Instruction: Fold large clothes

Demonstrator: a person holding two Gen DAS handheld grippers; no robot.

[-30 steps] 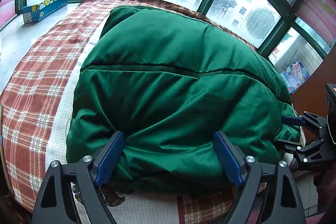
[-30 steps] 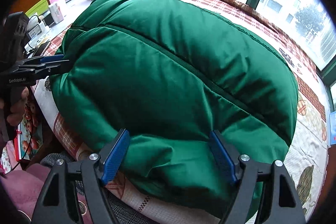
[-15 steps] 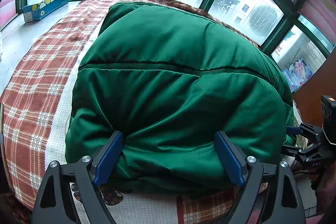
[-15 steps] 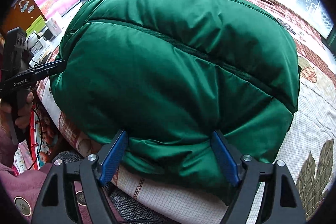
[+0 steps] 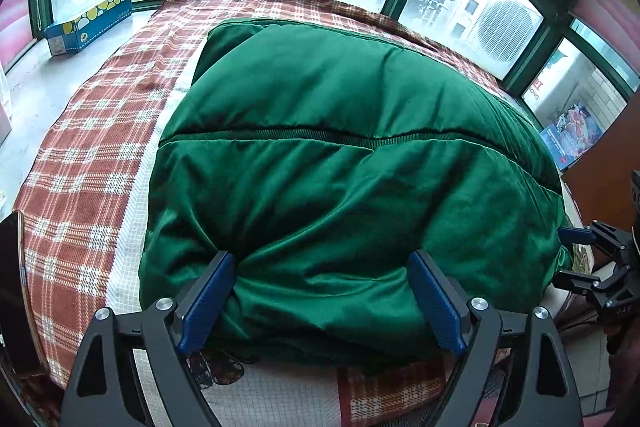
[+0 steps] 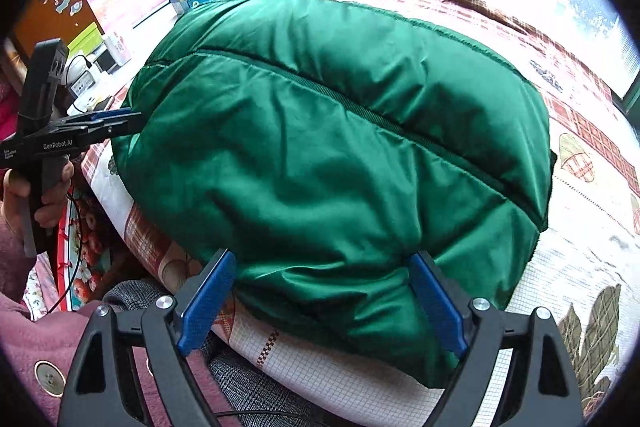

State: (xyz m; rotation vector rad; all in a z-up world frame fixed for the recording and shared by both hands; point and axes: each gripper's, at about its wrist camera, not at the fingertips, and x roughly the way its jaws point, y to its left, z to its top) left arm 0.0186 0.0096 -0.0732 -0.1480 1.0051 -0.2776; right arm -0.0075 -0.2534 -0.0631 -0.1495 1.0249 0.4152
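The left gripper [image 5: 322,301] stands wide, its blue pads [image 5: 208,301] flanking the near edge of the folded green coat [image 5: 344,163]; beyond lies a plaid blanket [image 5: 92,147]; the right gripper [image 5: 576,255] sits far right, beside the coat's corner.

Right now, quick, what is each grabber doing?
Left gripper: fingers wide, green coat bulging between them; grip cannot be told.
Right gripper: has just been opening, coat edge between its fingers.
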